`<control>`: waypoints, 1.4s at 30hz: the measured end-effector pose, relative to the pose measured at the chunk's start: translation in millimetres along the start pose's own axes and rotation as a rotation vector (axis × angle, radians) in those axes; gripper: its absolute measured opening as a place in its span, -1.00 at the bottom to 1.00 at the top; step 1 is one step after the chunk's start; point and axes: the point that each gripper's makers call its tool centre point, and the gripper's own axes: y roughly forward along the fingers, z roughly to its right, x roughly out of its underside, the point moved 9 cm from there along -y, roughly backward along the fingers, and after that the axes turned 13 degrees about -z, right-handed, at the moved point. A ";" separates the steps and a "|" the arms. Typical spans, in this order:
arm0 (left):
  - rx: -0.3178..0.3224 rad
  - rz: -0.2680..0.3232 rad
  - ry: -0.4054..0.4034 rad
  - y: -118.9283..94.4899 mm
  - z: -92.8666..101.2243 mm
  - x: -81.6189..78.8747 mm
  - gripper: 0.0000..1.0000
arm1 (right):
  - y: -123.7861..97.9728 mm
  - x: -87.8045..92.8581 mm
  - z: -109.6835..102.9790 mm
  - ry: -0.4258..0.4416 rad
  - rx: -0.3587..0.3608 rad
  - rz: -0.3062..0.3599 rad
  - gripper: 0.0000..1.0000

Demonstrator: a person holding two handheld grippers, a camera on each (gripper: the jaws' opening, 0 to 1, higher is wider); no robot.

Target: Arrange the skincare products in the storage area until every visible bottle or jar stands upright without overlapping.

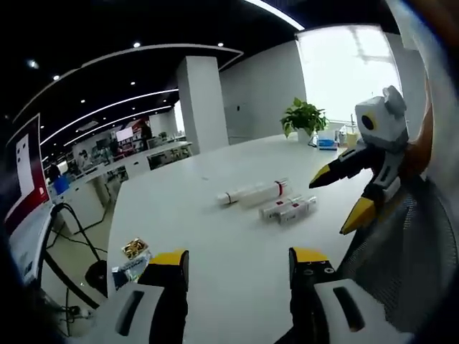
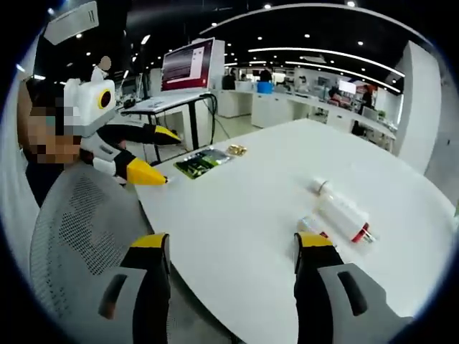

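White table in an open-plan office, skincare products lying flat.
Table [image 1: 215, 244] bare near both spread grippers, left [image 1: 237, 269] and right [image 2: 233, 251]; bottle [image 2: 343, 213] and tubes [image 1: 288, 208] lie together mid-table; potted plant [image 1: 304, 116] far.

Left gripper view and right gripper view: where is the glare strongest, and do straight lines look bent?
Left gripper view: the bright window is blown out to white behind the green potted plant, and the ceiling light strips curve strongly. Right gripper view: lighting is more even, the round white table shows soft sheen only, and the ceiling strips bow likewise near the edge.
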 end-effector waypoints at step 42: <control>-0.064 -0.048 0.009 6.0 -6.5 8.6 0.18 | 88.0 -99.4 267.9 -0.292 -0.050 -0.556 -0.20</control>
